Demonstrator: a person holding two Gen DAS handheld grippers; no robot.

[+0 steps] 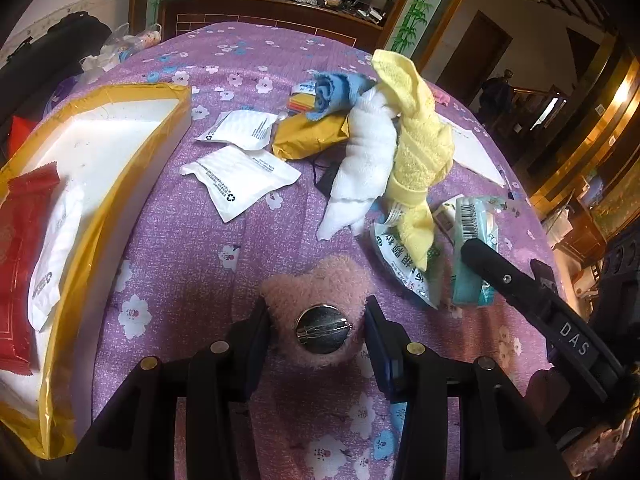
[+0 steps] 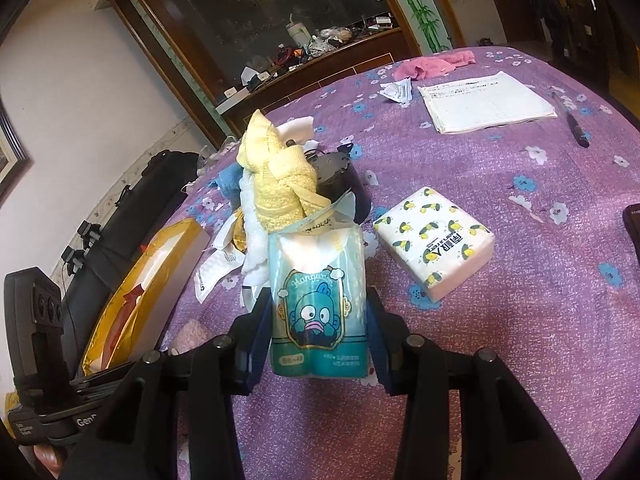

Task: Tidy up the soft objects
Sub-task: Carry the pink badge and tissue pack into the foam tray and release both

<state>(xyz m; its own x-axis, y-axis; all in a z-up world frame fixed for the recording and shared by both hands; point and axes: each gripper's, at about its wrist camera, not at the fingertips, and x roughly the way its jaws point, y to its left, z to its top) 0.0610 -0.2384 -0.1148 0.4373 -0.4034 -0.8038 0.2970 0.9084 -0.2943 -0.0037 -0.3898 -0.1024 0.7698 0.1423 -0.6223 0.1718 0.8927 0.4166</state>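
Observation:
My left gripper (image 1: 316, 320) is shut on a pink fuzzy plush brooch (image 1: 320, 280), its round metal pin back facing me, over the purple flowered cloth (image 1: 192, 264). My right gripper (image 2: 318, 312) is shut on a teal tissue pack (image 2: 320, 300) printed with a cartoon fish. That pack (image 1: 472, 284) and a right finger (image 1: 516, 280) also show in the left wrist view. Behind it lies a heap: a yellow towel (image 1: 420, 136) (image 2: 280, 188), a white towel (image 1: 364, 164) and a blue cloth (image 1: 336, 92). A gold-rimmed white box (image 1: 120, 128) (image 2: 168, 256) lies to the left.
The box holds a red packet (image 1: 20, 264) and a white sachet (image 1: 56, 252). Two white sachets (image 1: 240, 180) and a yellow packet (image 1: 308, 136) lie mid-table. A lemon-print tissue pack (image 2: 434, 240), papers (image 2: 488, 100), a pen (image 2: 572, 120) and a pink cloth (image 2: 432, 64) lie further right.

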